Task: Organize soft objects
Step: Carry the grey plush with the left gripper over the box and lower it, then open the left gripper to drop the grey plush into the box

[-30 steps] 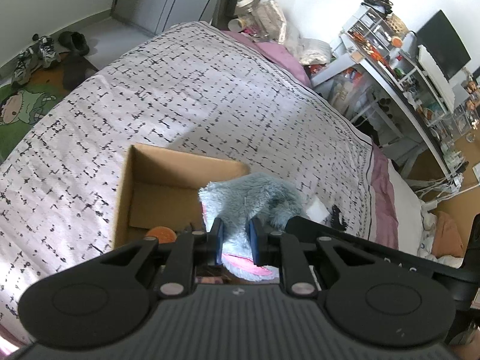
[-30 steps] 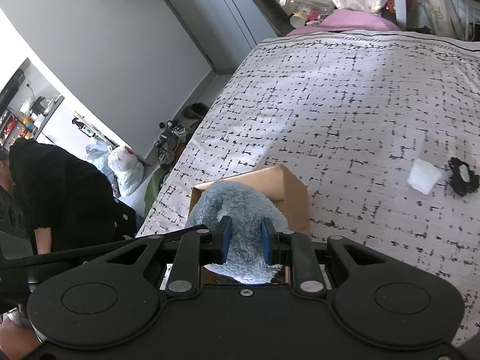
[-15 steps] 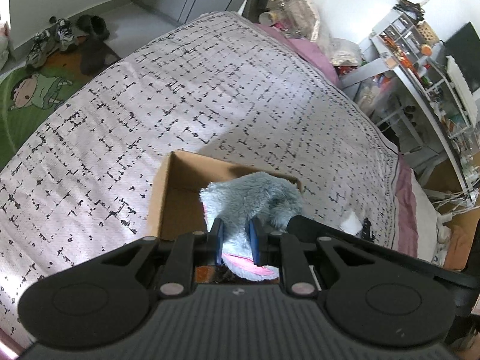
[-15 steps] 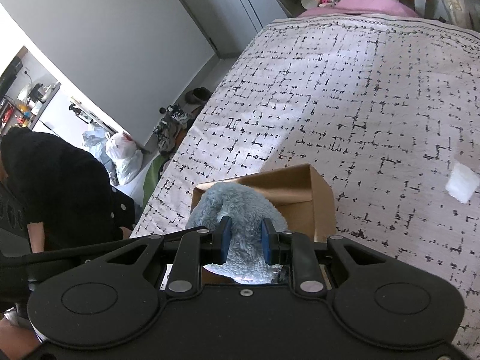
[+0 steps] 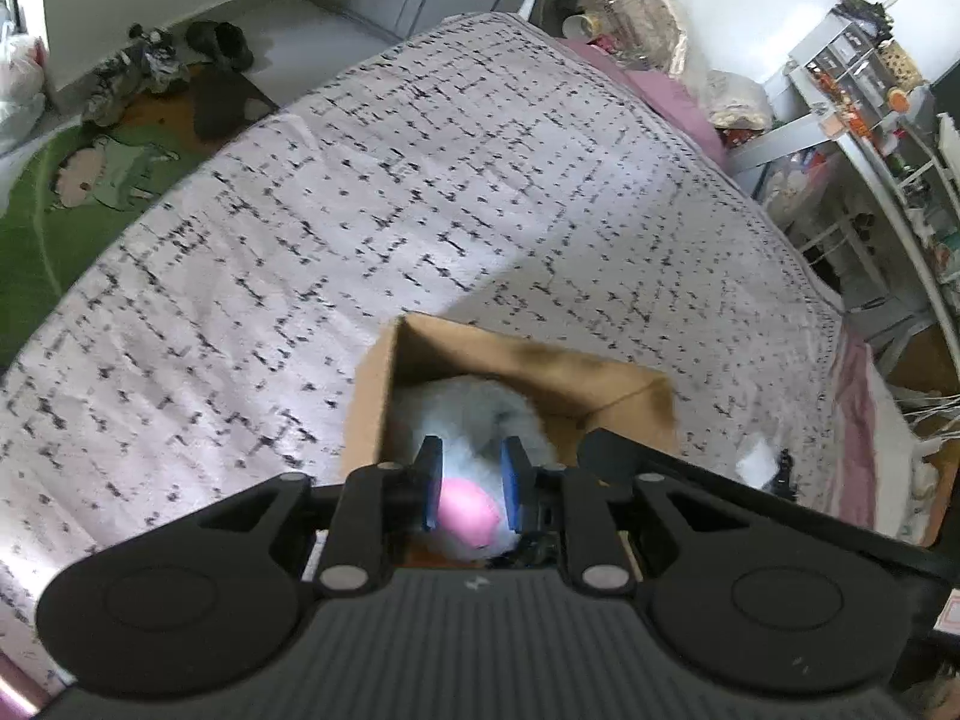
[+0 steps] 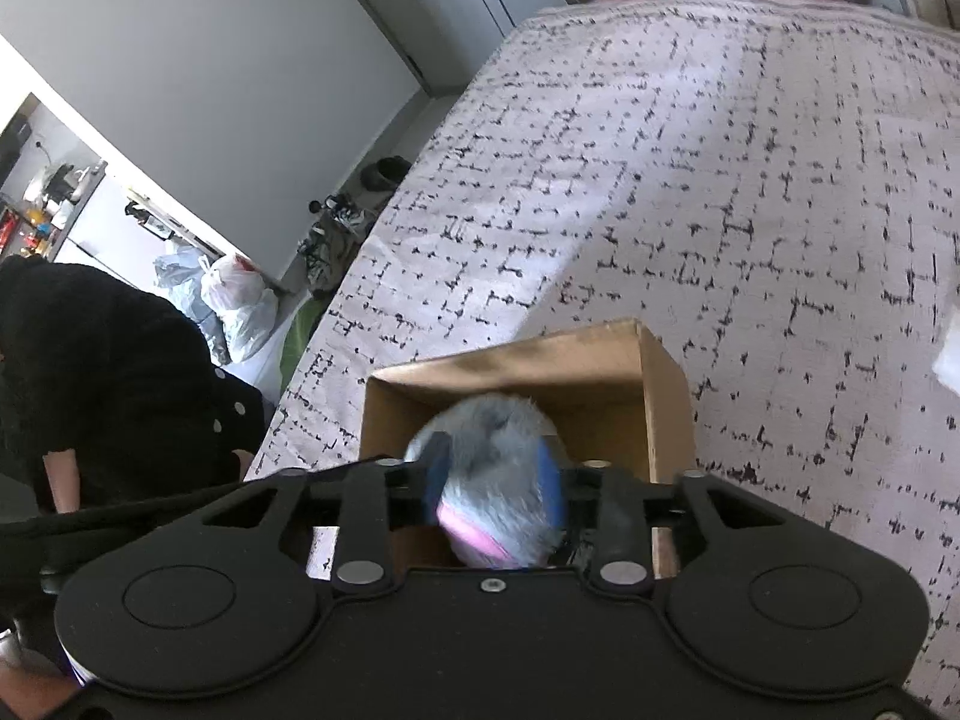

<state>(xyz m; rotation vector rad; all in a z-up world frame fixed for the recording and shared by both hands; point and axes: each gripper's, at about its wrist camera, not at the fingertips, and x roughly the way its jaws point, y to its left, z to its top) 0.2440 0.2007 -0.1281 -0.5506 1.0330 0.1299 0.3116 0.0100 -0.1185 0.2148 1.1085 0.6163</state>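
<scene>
Bed (image 5: 420, 192) big and springy, cardboard box (image 5: 540, 360) sits near edge.

Grey plush toy (image 6: 498, 468) now low inside box.

Right hand-held gripper (image 6: 493, 489) jaws just been opening, toy between them, grip let go.

Left hand-held gripper (image 5: 469, 483) clenched on toy — release it too, lift straight out, don't tip box.

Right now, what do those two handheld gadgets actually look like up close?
Both look alike: a black plastic body with two round discs, silver screws and ribbed grey grip. Each tool, left tool and right tool, ends in two black fingers with blue pads. The person wears a black sleeve.
</scene>
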